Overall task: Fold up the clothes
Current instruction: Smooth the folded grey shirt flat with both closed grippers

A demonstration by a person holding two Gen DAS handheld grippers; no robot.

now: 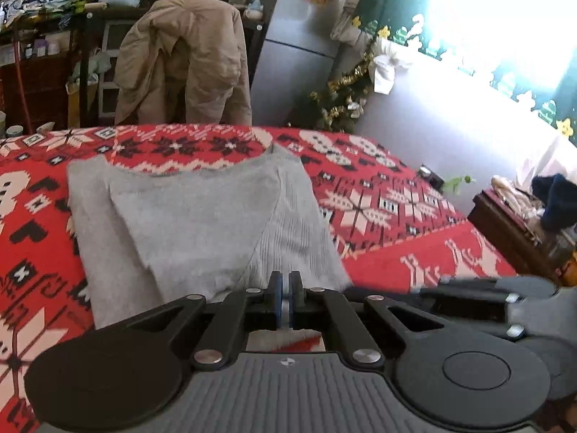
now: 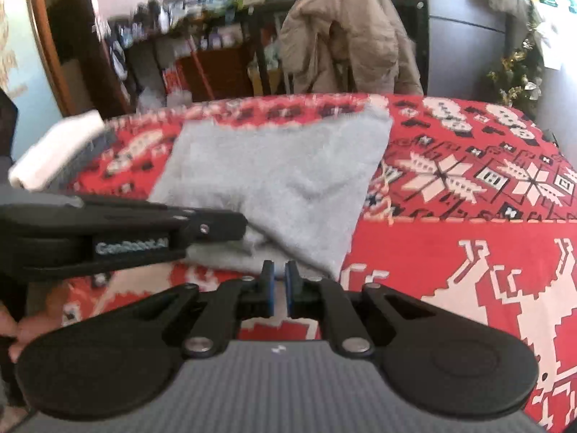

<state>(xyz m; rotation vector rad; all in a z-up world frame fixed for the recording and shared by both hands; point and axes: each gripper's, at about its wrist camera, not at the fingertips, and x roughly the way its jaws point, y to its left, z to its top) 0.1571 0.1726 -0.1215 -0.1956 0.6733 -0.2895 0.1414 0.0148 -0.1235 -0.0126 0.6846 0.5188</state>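
A beige jacket [image 1: 184, 57] hangs beside a grey fridge [image 1: 299, 36].

A grey ribbed knit top [image 1: 202, 216] lies flat on the red patterned bedspread [image 1: 396, 195], partly folded. Its scooped neckline faces the far edge, its sides turned in over the middle.

My left claw [image 1: 285, 297] is matt black plastic with blue rubbery pads and bright metal pivot pins; my right claw [image 2: 278, 290] looks the same. Just beyond them the grey sweater [image 1: 202, 216] is soft ribbed knit. Under it, the red patterned cloth [image 1: 396, 195] looks woven and matt. Behind the sweater, the beige jacket [image 1: 187, 61] is crumpled cloth and the fridge [image 1: 295, 36] smooth brushed metal.
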